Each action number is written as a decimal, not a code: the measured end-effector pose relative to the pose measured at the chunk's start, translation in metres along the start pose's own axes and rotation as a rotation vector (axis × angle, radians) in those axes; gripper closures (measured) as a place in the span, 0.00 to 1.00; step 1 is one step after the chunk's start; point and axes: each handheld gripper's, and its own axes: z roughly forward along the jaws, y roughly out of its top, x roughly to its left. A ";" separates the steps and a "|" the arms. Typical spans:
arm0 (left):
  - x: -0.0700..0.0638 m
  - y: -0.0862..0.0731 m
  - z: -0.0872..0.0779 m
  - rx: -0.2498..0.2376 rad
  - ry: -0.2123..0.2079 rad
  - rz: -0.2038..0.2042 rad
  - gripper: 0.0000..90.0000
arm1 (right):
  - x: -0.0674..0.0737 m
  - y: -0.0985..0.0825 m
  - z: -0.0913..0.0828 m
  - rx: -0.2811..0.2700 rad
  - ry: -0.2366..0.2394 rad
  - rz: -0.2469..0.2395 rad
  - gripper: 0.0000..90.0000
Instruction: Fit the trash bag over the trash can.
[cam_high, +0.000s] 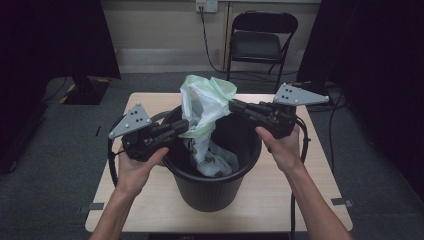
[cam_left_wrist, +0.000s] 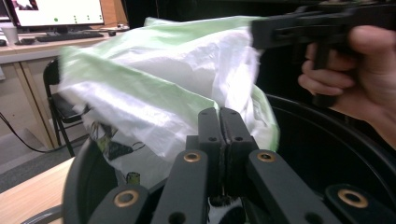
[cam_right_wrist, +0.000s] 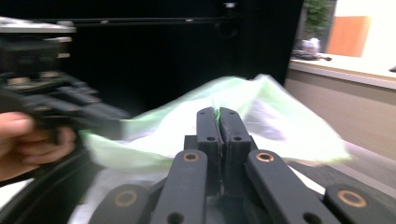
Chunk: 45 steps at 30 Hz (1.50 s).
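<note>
A black bin (cam_high: 250, 150) stands on the wooden table (cam_high: 280, 200). A pale green and white plastic bag (cam_high: 205, 100) rises out of its mouth, and more crumpled film lies inside. My left gripper (cam_high: 186, 125) reaches in from the left, its jaws shut on the bag's lower green edge. In the left gripper view the jaws (cam_left_wrist: 219, 114) are pressed together against the film (cam_left_wrist: 154, 84). My right gripper (cam_high: 232, 104) comes from the right and is shut on the bag's upper edge. A sliver of green film (cam_right_wrist: 261, 107) sits between its closed tips (cam_right_wrist: 217, 114).
The bin takes up the table's middle, with bare wood in front of it and at both sides. A black folding chair (cam_high: 260, 40) stands behind the table against the wall. Dark curtains hang at the left and right. Cables trail from both grippers.
</note>
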 end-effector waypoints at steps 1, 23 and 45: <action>0.000 0.000 -0.003 -0.002 0.006 0.001 0.99 | -0.004 0.000 0.000 -0.002 -0.011 0.015 0.98; 0.013 0.004 -0.024 -0.085 0.108 -0.058 0.42 | -0.038 -0.012 0.002 -0.011 -0.092 0.114 0.99; 0.056 -0.034 -0.053 0.011 0.151 -0.099 1.00 | -0.101 -0.021 0.001 0.029 -0.246 0.202 0.98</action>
